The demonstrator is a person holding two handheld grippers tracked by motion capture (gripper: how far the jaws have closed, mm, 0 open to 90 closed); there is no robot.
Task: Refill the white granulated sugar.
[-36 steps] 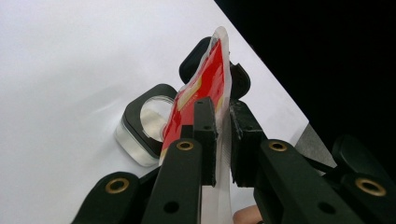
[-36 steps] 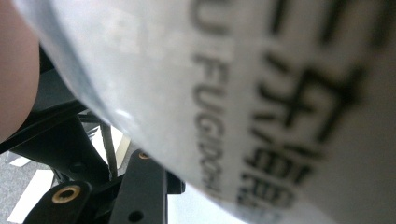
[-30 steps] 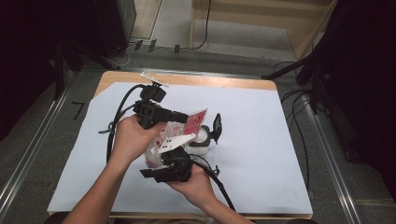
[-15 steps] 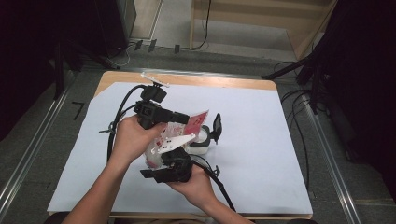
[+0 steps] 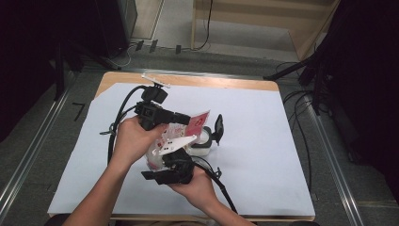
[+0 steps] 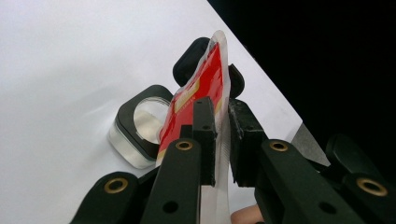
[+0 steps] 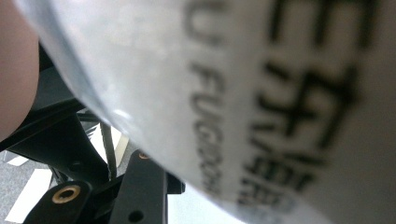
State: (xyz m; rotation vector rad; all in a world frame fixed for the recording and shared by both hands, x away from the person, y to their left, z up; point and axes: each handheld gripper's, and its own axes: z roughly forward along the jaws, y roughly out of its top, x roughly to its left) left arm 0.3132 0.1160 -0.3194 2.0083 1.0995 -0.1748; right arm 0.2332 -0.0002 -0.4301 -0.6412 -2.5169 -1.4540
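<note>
Pouch (image 6: 205,84): left gripper (image 6: 222,140) pinches its edge, right gripper's (image 5: 171,167) grip unclear; a hard pull risks spilling beside container (image 6: 140,123).

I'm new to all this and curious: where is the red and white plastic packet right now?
The red and white plastic packet is held up near the table's middle, pinched in the left gripper, just above the clear square container with a black rim.

A wooden table (image 5: 263,85) is covered by a white sheet (image 5: 263,141) and is set on a grey floor (image 5: 42,141). Pale wooden furniture (image 5: 263,19) is seen beyond it, and black cables (image 5: 301,117) are trailed along the right side.
</note>
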